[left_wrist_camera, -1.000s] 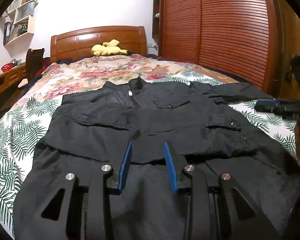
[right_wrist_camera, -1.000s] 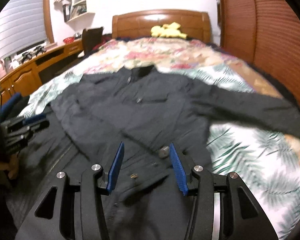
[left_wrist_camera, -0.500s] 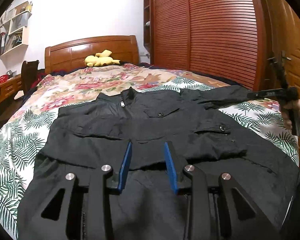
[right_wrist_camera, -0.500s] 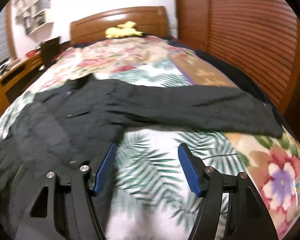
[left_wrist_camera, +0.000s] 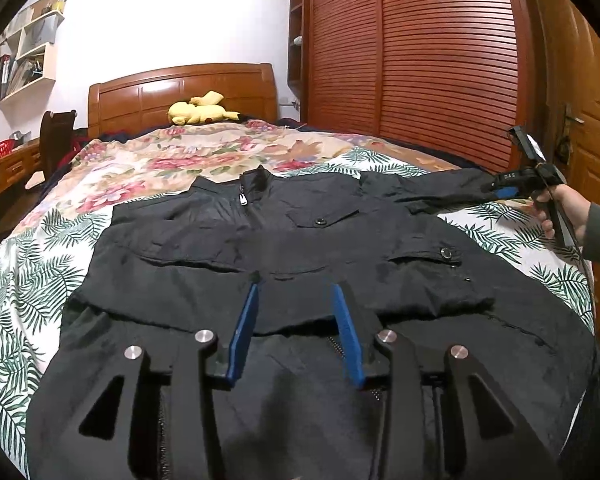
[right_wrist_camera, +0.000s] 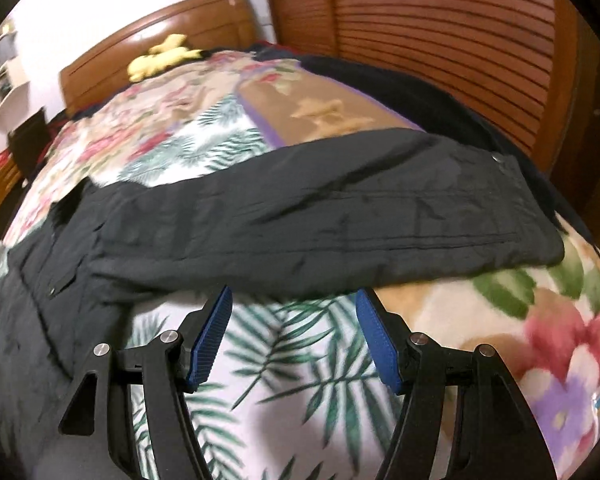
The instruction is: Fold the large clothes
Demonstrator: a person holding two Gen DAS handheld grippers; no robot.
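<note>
- Left tool [left_wrist_camera: 296,292]: at 6 o'clock in the left wrist view, low over the jacket's lower front. Jaws are opening; the blue pads [left_wrist_camera: 242,332] stand apart with dark fabric beneath them, and no fold is seen pinched.
- Right tool [right_wrist_camera: 294,300]: at 6 o'clock in the right wrist view, jaws spread wide, nothing between the pads. Its tips sit just short of the sleeve's near edge, over bare bedspread. The view is motion-blurred.
- Black jacket [left_wrist_camera: 284,248]: lies front up on the bed, collar at 12 o'clock from the left tool, zipper pull visible at the neck. A layer of black cloth lies across the body; whether this is the other sleeve cannot be told. Chest pocket flaps show buttons.
- Sleeve [right_wrist_camera: 320,216]: stretched out flat from the body toward 2 o'clock in the left wrist view, cuff near the bed's edge.
- Person's hand [left_wrist_camera: 560,210]: at 3 o'clock in the left wrist view, gripping the right tool's handle beside the cuff.
- Bedspread [left_wrist_camera: 28,280]: floral and palm-leaf print, covers the bed under the jacket.
- Yellow plush toy [left_wrist_camera: 200,112]: at 11 o'clock, by the wooden headboard [left_wrist_camera: 180,88].
- Louvred wardrobe doors [left_wrist_camera: 420,60]: from 1 to 2 o'clock, beyond the bed.
</note>
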